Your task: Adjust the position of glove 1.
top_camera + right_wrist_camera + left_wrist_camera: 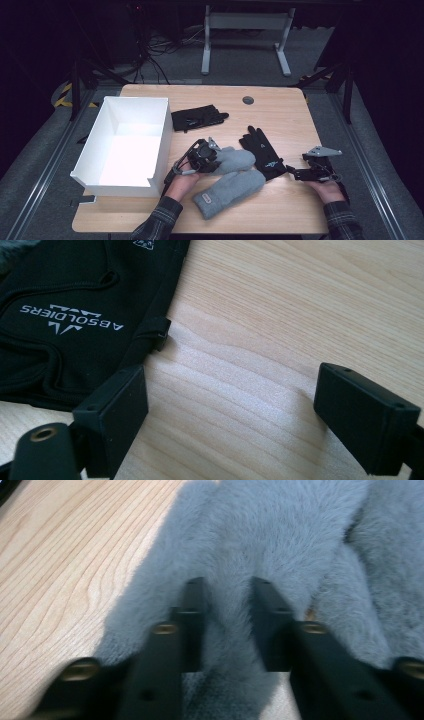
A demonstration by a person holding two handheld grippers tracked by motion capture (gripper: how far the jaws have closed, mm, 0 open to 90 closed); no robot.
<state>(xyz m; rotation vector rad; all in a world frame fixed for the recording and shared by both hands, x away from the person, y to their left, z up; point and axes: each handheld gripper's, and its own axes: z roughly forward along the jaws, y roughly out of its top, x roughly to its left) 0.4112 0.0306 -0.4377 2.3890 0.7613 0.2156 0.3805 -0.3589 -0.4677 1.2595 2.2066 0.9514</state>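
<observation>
Fig. 1. The upper grey mitten (235, 159) is lying near the middle of the table (280, 105), just right of the white box (165, 135) and touching the lower grey mitten (232, 192). I am working the left gripper (215, 161) at its near end. In the left gripper view the jaws are standing narrowly apart with fleece (280, 535) between them, and I cannot tell whether the pads are pressing. I am judging this as the grasp stage for that mitten. The next move calls for a firm pinch, a clean lift off its partner, and a carry leftward over the box wall. I am resting the right gripper (295, 172), jaws wide and empty, over bare wood just beside the cuff of a black glove (75, 315). Count: two grey mittens, two black gloves (the second (197, 118) lying behind, near the box), one box.
</observation>
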